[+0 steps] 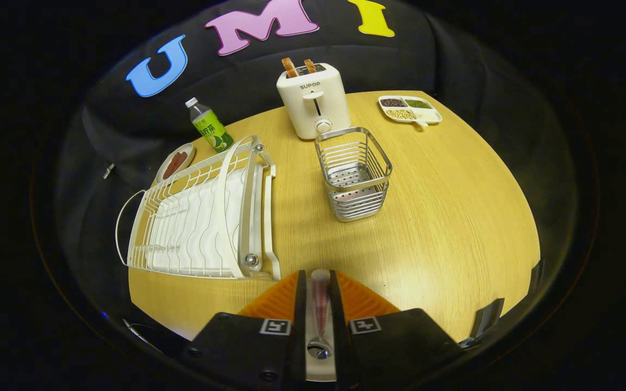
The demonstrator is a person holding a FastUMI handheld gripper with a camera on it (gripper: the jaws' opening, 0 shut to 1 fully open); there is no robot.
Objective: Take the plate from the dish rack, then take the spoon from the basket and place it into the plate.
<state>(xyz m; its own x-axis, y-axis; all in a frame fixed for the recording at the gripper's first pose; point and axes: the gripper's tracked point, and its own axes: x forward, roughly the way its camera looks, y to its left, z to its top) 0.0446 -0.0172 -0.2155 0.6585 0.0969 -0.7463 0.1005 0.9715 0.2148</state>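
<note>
Your gripper (320,288) has its two fingers drawn in close, pinching a slim spoon (320,304) between them; the handle runs straight along the gap toward twelve o'clock, both fingers pressing its sides. From the fingertips, the wire basket (354,172) stands at about twelve to one o'clock, well apart from you on the wooden table (454,217), upright. At about ten to eleven o'clock, near your left finger, lies the white dish rack (204,217), its slots showing bare wire. You cannot tell from here where the plate is. Beyond the basket at twelve o'clock sits a toaster (314,100) with two slices of bread (298,67) standing in it. At eleven o'clock, past the rack, a green bottle (210,126) stands beside a small dish (175,162). At one o'clock, far off, rests a divided tray of grains (409,109).
</note>
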